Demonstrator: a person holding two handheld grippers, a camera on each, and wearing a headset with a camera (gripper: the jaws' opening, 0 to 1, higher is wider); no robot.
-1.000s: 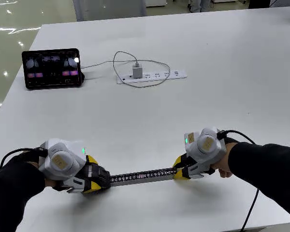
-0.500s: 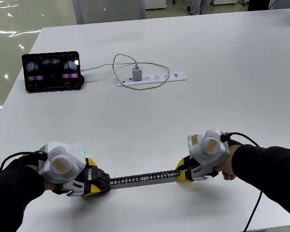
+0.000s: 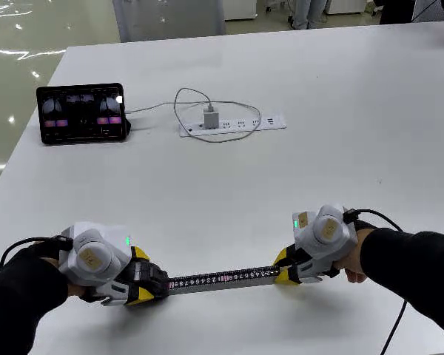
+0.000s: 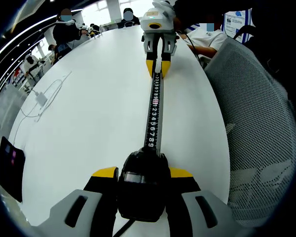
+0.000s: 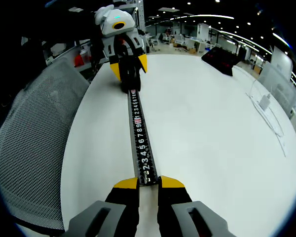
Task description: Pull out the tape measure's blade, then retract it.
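Case (image 4: 143,193) in L tongs (image 4: 143,174), blade (image 3: 222,278) (tip) R tongs (image 5: 148,183)

White workbench (image 3: 318,89), glossy pale floor (image 3: 15,44)

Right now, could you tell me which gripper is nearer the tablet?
Left. The left gripper, holding the tape case, is on the tablet's side of the table; the right gripper, pinching the blade tip, is farther right.
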